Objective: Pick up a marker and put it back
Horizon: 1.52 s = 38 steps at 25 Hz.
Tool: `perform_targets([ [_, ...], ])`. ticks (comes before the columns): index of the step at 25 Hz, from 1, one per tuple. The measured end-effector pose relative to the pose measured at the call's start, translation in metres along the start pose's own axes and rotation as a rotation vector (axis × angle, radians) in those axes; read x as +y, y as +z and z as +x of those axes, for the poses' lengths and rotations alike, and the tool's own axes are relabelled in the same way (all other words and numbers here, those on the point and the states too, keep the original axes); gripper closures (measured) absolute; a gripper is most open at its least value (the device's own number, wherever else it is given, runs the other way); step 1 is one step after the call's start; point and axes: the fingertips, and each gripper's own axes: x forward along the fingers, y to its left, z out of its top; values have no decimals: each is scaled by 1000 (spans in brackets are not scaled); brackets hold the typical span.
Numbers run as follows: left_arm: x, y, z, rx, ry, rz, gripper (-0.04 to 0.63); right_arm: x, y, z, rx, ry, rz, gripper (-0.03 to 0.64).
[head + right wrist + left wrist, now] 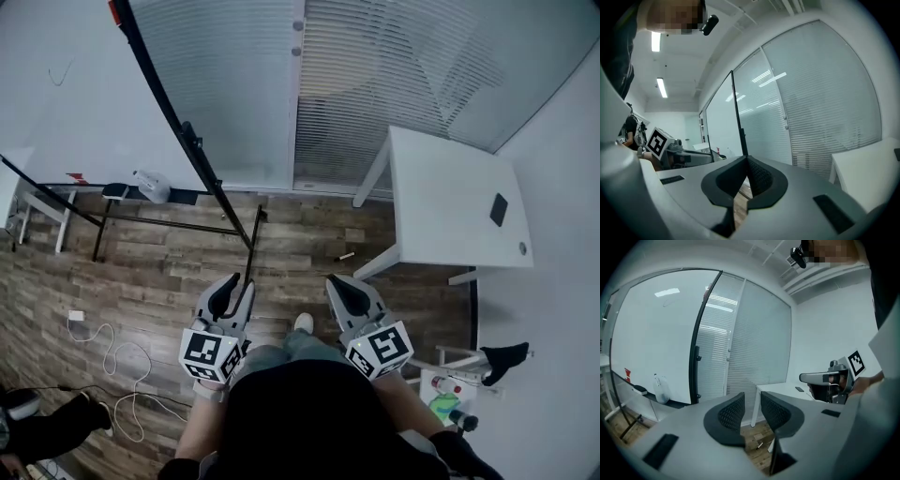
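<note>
Your left hand-held gripper (pixel 236 286) is at waist height. Its jaws are slightly apart and hold nothing; the left gripper view shows only floor through the gap. Your right hand-held gripper (pixel 336 284) is level with it, jaws closed tip to tip and empty. The two are side by side, not touching, both pointing forward over the wood floor (pixel 169 272).

The marker (pixel 345 255) lies flat on the floor ahead of the right hand-held gripper, near the front leg of the white desk (pixel 441 187). Neither gripper touches it. It's small in frame, so I can't tell if it's capped.

The desk is to your right front, with one dark flat object (pixel 499 209) on top towards its right side. To your left front is the whiteboard (pixel 84 84) on a black stand, with a white spray bottle (pixel 150 185) at its lower edge. A white cable (pixel 112 361) loops on the floor to your left.
</note>
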Motion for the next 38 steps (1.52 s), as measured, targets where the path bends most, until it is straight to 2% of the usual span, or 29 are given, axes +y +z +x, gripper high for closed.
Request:
perform_targets([
  [9, 37, 25, 90, 12, -14, 4, 474, -64, 18, 75, 20, -4, 8, 589],
  [16, 96, 44, 172, 21, -58, -3, 474, -118, 37, 162, 39, -25, 3, 589],
  [23, 147, 70, 238, 14, -81, 11, 474, -150, 61, 254, 42, 23, -18, 589],
  [32, 183, 84, 261, -8, 31, -58, 474, -150, 84, 345, 49, 230, -51, 589],
  [35, 193, 86, 257, -34, 103, -101, 474, -142, 86, 374, 66, 341, -66, 589],
  [38, 203, 98, 239, -66, 192, -147, 474, -117, 105, 393, 78, 464, -110, 589],
])
